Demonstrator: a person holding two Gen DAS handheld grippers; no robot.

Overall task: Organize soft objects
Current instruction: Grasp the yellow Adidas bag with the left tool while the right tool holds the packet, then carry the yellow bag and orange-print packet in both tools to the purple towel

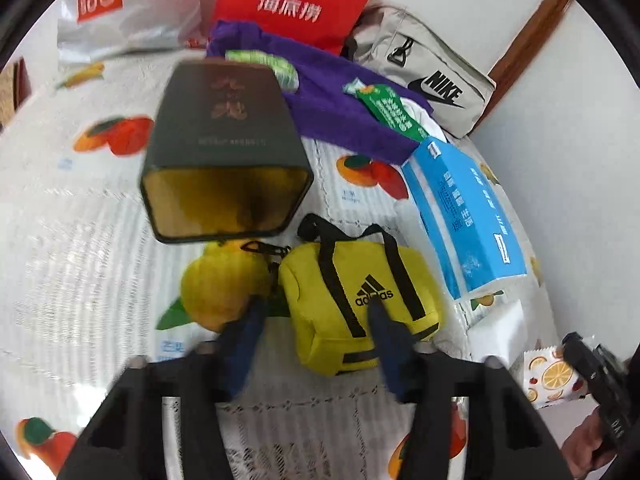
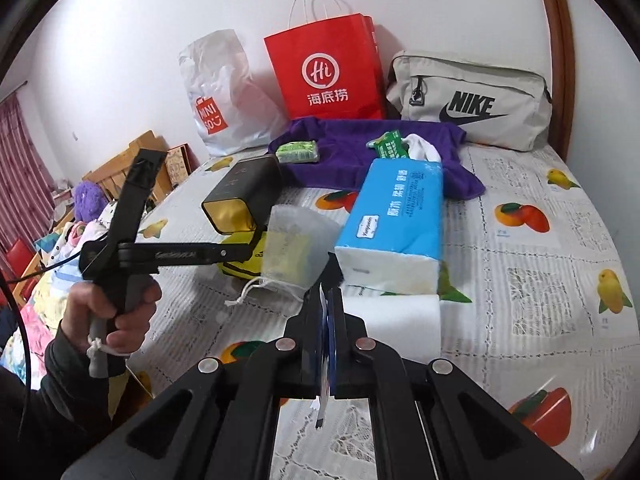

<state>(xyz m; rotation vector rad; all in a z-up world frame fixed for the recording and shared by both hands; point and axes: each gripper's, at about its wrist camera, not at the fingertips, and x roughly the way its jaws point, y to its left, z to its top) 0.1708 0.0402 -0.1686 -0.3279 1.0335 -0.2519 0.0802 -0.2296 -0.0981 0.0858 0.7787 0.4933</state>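
In the left wrist view my left gripper is open, its blue fingertips over a small yellow Adidas bag and a yellow plush fruit clipped beside it. A dark tin box lies open-ended just beyond. In the right wrist view my right gripper is shut on the edge of a translucent drawstring pouch, held above the bed. The left gripper shows at the left over the yellow bag.
A blue tissue pack, white sponge block, purple cloth with green packets, grey Nike bag, red paper bag and Miniso plastic bag lie on the fruit-print bedcover. Wall behind.
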